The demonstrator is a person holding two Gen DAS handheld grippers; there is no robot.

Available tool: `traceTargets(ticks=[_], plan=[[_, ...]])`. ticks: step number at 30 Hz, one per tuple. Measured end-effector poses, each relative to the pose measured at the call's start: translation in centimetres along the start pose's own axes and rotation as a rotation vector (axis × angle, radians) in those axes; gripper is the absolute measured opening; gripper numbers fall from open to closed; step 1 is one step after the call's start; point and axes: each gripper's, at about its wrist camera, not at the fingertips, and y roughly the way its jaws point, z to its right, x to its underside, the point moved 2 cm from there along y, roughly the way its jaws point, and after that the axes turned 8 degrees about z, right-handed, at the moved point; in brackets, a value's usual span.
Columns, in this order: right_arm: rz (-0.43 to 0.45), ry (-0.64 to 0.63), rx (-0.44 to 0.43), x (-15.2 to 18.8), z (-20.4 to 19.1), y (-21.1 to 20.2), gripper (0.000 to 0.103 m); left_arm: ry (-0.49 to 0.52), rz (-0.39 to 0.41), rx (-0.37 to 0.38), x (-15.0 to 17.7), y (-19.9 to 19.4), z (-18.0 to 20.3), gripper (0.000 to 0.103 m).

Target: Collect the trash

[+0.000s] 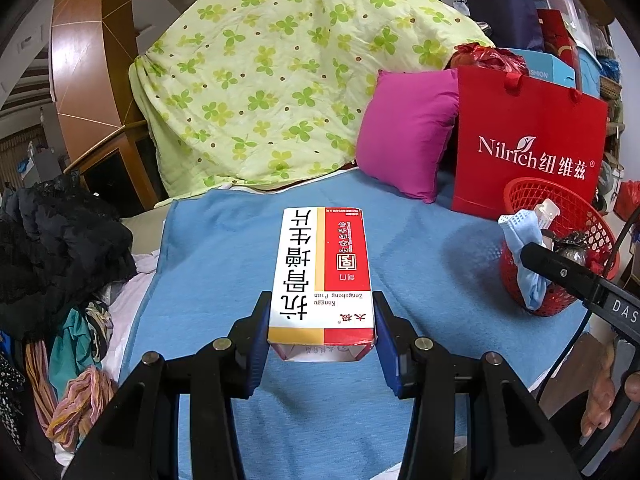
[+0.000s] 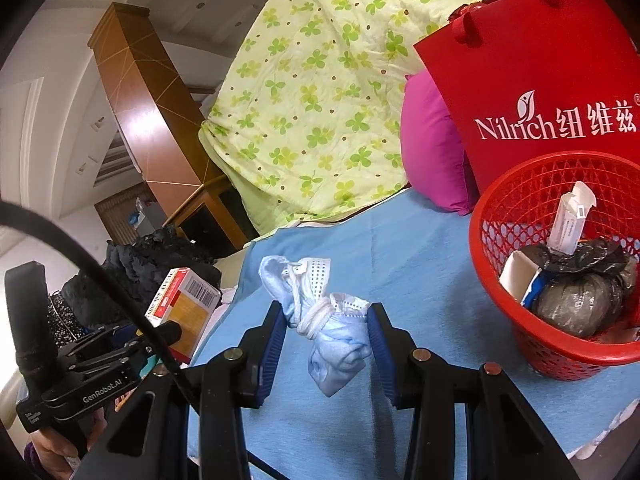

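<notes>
Two tools hold trash above a blue blanket (image 1: 208, 248): the left tool (image 1: 320, 320) clamps a medicine box (image 1: 322, 272), the right tool (image 2: 326, 332) a crumpled face mask (image 2: 328, 320), near the red basket (image 2: 560, 352).

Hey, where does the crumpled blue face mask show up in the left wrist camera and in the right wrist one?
Left wrist view: face mask at the right edge, in front of the red basket.
Right wrist view: face mask at bottom centre, between the right gripper's pads.
Shared landmark: the red Nilrich bag.
</notes>
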Motion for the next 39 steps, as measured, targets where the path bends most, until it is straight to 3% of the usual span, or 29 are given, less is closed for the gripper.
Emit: traceTargets(ticks=[39], plan=[[0.051, 0.024, 0.013, -0.9, 1.6, -2.7, 0.044, 0.043, -0.01, 0.034, 0.1, -0.4, 2.7, 0.049]])
